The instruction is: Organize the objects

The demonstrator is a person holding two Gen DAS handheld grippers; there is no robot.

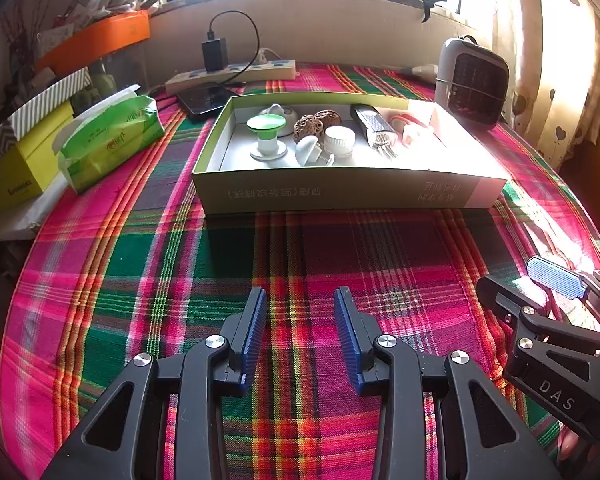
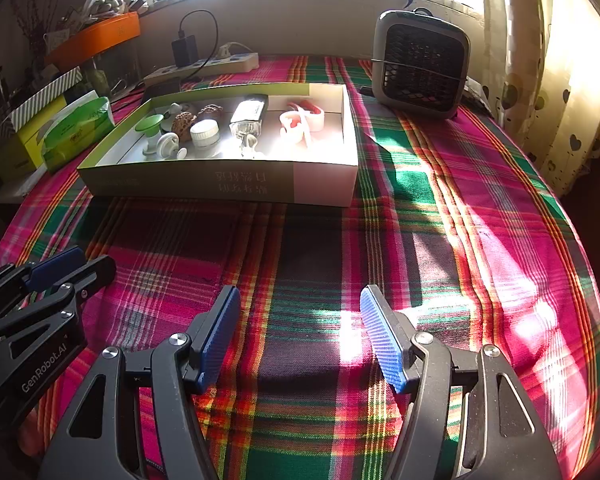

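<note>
I hold both tongs, the left gripper and right gripper, open and empty over the plaid tablecloth, near the filled box.

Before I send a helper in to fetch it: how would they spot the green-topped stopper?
Find the shallow cardboard box lying on the plaid tablecloth. At the end nearest the green tissue pack stands the green-topped stopper. It is the only upright piece with a flat green disc; its neighbours are white or brown.
</note>
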